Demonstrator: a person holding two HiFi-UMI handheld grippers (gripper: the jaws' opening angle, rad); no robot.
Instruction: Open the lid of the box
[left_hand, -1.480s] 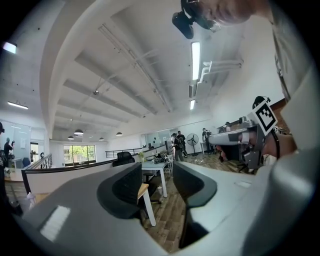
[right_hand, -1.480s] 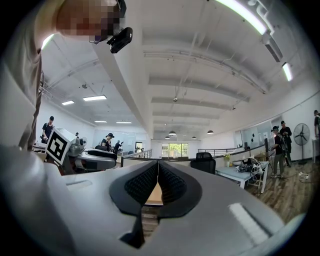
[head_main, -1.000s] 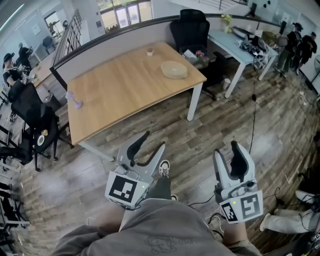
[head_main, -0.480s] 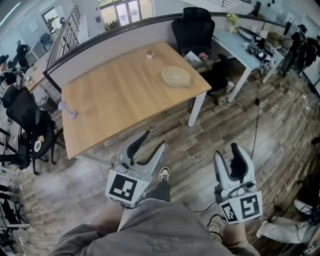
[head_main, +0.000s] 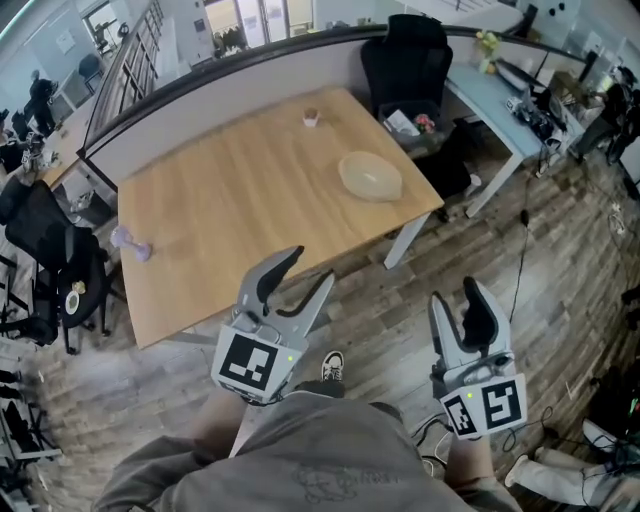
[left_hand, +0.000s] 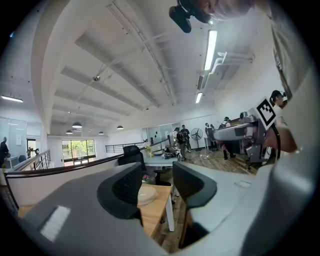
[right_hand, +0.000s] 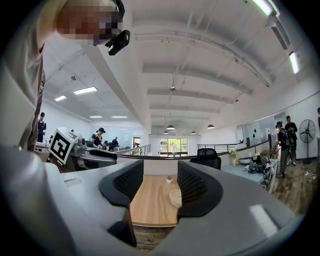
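Both tools idle: left gripper (head_main: 308, 266) and right gripper (head_main: 457, 298) have jaws spread, nothing between them. The box (head_main: 370, 177) sits on the table (head_main: 230, 200) near its right corner, well apart from both. We judge it light, rigid, maybe slick, so take the lid at its rim. Only the head view shows the purple item (head_main: 133, 243) at the table's left edge.
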